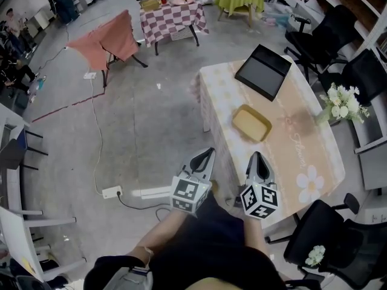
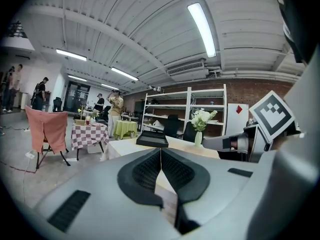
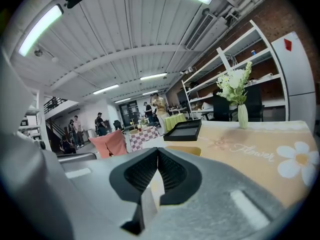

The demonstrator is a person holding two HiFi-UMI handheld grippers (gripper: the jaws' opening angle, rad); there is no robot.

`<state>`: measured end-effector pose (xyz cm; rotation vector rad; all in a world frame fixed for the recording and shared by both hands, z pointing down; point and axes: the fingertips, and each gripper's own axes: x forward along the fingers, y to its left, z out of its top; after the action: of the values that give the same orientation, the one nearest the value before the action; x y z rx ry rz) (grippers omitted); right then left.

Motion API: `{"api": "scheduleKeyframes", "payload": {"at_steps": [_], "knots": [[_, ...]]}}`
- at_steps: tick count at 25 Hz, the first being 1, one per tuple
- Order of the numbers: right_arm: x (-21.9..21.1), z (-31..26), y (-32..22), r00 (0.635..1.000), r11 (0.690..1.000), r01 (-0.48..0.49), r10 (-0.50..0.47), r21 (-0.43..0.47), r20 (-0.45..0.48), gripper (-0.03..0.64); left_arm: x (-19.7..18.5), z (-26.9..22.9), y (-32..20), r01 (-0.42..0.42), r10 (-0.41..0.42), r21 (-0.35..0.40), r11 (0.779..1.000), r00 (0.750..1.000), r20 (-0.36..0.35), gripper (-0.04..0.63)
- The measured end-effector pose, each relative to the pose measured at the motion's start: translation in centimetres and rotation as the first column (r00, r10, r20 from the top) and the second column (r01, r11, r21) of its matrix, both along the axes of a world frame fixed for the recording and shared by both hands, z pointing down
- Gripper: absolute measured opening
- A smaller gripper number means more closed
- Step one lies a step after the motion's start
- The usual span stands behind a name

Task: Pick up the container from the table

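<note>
Container (image 1: pixel 251 123): shallow, yellow, lying flat on the table (image 1: pixel 302 162) with the floral cloth, between the black tray (image 1: pixel 263 71) at the far end and the near edge; touched by neither tool; vase of white flowers (image 1: pixel 342 103) at the table's right edge, well apart from it. Tools: right gripper (image 1: pixel 257 159) with jaws pressed together and nothing between them, tip over the table's near edge, short of the container and apart from it; left gripper (image 1: pixel 207 154) with jaws likewise pressed together and empty, beside the table's left edge, above the floor.
</note>
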<state>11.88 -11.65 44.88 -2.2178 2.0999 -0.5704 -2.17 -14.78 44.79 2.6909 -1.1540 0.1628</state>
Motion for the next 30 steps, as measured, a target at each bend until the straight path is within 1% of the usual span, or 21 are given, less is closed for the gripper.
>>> {"api": "scheduleKeyframes", "payload": {"at_steps": [16, 26, 30], "knots": [[2.4, 0.8, -5.3, 0.998, 0.999, -0.053, 0.053, -0.008, 0.024, 0.005, 1.3, 1.2, -6.2, -0.031, 0.032, -0.019, 0.999, 0.999, 0.021, 0.012], [3.8, 1.8, -7.3, 0.993, 0.993, -0.11, 0.111, -0.032, 0.042, 0.005, 3.1, 2.0, -9.3, -0.08, 0.081, -0.036, 0.996, 0.996, 0.03, 0.012], [4.2, 2.5, -7.8, 0.99, 0.99, -0.133, 0.135, -0.04, 0.05, 0.005, 4.4, 2.8, -10.2, -0.118, 0.12, -0.041, 0.992, 0.992, 0.034, 0.012]]}}
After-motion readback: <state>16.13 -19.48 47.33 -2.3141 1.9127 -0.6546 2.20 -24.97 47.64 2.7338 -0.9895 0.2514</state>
